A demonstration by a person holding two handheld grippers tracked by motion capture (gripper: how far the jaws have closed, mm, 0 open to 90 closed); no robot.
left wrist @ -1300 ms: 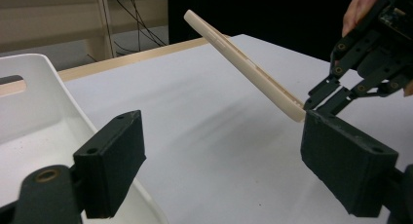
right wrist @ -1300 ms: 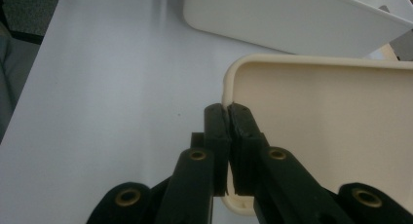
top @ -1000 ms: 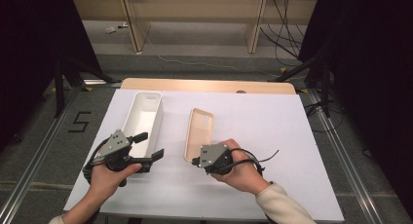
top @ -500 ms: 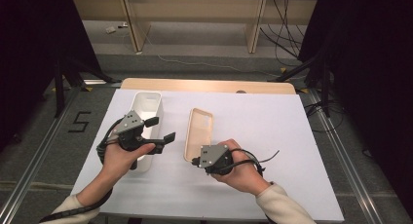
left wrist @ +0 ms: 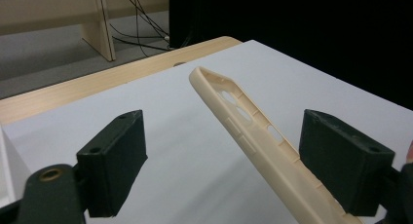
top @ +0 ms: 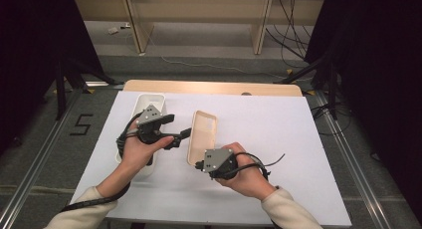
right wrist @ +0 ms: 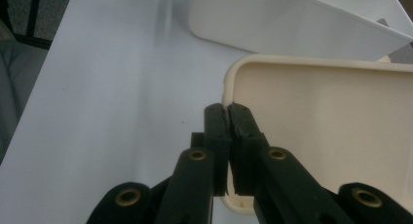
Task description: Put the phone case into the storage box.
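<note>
- Pinching the near short rim of the phone case point(right wrist: 331, 117) with the right tool point(right wrist: 226, 109), squeezed down narrow right on the lip, so counting that grab as done.
- Keeping that right tool point(top: 198, 165) low at the near end of the case point(top: 204, 132), hand resting on the white sheet of the bench point(top: 278, 139).
- Lying hollow side up in the middle of the sheet, long way pointing off toward the far edge; not managing to tell whether the near end is tipped up off the bench or sitting flat.
- Hovering the left tool point(top: 178, 127) just beside the case's left long edge, spread wide, gripping nothing.
- Framing that long edge point(left wrist: 253, 136) between the spread pads of the left tool point(left wrist: 226, 146) in the left gripper view, right pad close to it, not touching as far as visible.
- Guessing here: lining up a second grab on the side, so the two-handed hold is only half there.
- Sitting further back on the left, the white bin point(top: 149, 99), nothing visibly inside; probably the drop spot, so lifting and placing are both left to do.
</note>
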